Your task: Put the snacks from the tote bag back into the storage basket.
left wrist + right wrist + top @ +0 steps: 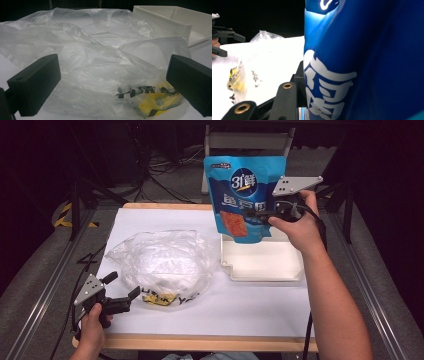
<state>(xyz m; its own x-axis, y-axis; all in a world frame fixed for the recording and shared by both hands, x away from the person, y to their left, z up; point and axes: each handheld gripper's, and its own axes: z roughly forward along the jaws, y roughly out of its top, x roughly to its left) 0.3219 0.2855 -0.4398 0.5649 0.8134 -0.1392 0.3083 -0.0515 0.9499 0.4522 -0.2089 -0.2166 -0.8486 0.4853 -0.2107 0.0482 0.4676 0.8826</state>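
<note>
A blue snack pouch (244, 195) with white characters hangs upright above the white tray (265, 265), my right gripper (267, 213) shut on its right edge. Up close in the right gripper view the pouch (367, 62) covers the right side, pinched by the black jaws. A crumpled clear plastic bag (162, 265) with yellow and black print lies on the white table left of the tray. My left gripper (122, 290) stands open at the bag's near left corner, its jaws to either side of the bag (100, 67) without touching it.
The white tray's wall (175, 22) stands just beyond the bag at the right. The white table sheet (240, 310) ends at a wooden front edge (200, 342). Metal rails, cables and black-and-yellow tape lie around the table.
</note>
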